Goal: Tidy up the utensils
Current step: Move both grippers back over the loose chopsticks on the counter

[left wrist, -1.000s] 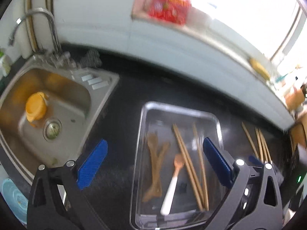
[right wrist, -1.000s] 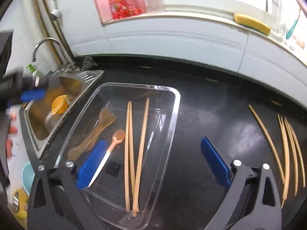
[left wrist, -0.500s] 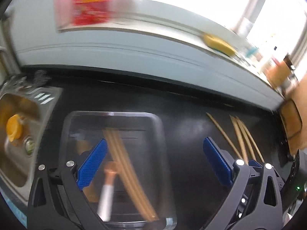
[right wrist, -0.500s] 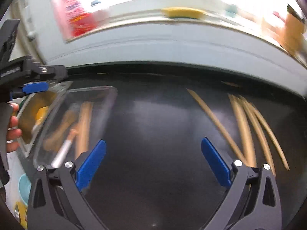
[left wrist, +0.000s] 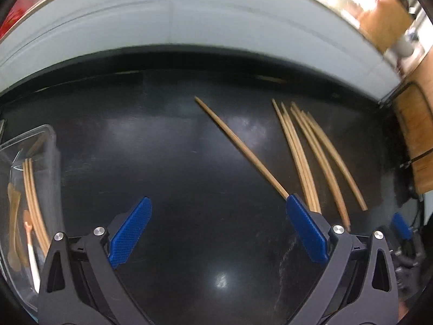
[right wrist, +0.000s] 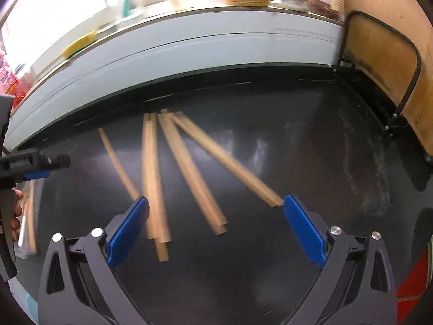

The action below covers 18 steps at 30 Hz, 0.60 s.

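Your left gripper (left wrist: 216, 231) is spread wide, gripping nothing; same for your right gripper (right wrist: 215, 228). Loose chopsticks (left wrist: 311, 157) lie on the black counter (left wrist: 162, 162), centre to right of the left frame. The single chopstick (left wrist: 239, 147) runs diagonally from centre frame down to the tip of your right-hand blue pad (left wrist: 305, 233), its lower end hidden behind that pad. The rest of the bunch sits just right of that finger, outside the gap.

In the right view the chopsticks (right wrist: 189, 168) fan out in centre frame, near ends reaching between the two pads; one ends by the right pad (right wrist: 303, 233), another disappears behind the left pad (right wrist: 127, 233). Motion blur there, so exact count and overlaps are hard to read.

Clear tray (left wrist: 51, 146) is cut off at the left edge of the left frame, holding chopsticks (left wrist: 32, 197), a white-handled spoon (left wrist: 31, 249) and a wooden utensil (left wrist: 13, 216) I can't identify. Wooden board (right wrist: 379, 54) stands at upper right in a black rack
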Tool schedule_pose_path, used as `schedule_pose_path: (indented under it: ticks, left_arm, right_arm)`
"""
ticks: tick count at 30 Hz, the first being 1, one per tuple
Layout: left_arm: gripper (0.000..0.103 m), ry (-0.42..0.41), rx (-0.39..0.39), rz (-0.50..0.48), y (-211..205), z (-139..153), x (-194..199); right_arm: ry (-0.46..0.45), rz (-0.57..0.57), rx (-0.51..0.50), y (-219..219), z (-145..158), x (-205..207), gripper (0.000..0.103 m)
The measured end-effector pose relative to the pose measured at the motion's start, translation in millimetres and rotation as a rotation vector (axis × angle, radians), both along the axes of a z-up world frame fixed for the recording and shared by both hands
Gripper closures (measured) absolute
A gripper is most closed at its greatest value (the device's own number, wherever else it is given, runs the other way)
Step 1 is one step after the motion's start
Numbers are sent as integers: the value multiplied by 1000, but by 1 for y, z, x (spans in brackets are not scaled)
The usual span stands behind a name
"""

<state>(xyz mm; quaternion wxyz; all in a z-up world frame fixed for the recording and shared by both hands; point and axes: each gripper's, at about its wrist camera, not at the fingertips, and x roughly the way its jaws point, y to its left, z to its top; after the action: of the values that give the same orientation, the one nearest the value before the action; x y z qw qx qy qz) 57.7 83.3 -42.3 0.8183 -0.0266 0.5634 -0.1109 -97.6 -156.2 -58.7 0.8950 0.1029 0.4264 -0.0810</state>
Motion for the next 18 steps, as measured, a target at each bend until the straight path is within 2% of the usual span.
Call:
schedule_pose_path:
  ticks: [7, 10, 18]
  left_arm:
    - [6, 18, 103, 67, -42, -25, 12]
    - [6, 33, 120, 97, -54, -31, 18]
    - [6, 45, 186, 156, -76, -46, 26]
  right_arm:
    - [12, 64, -20, -38, -12, 25, 7]
    - [22, 105, -53, -42, -18, 37, 7]
    - [21, 148, -41, -62, -26, 64, 7]
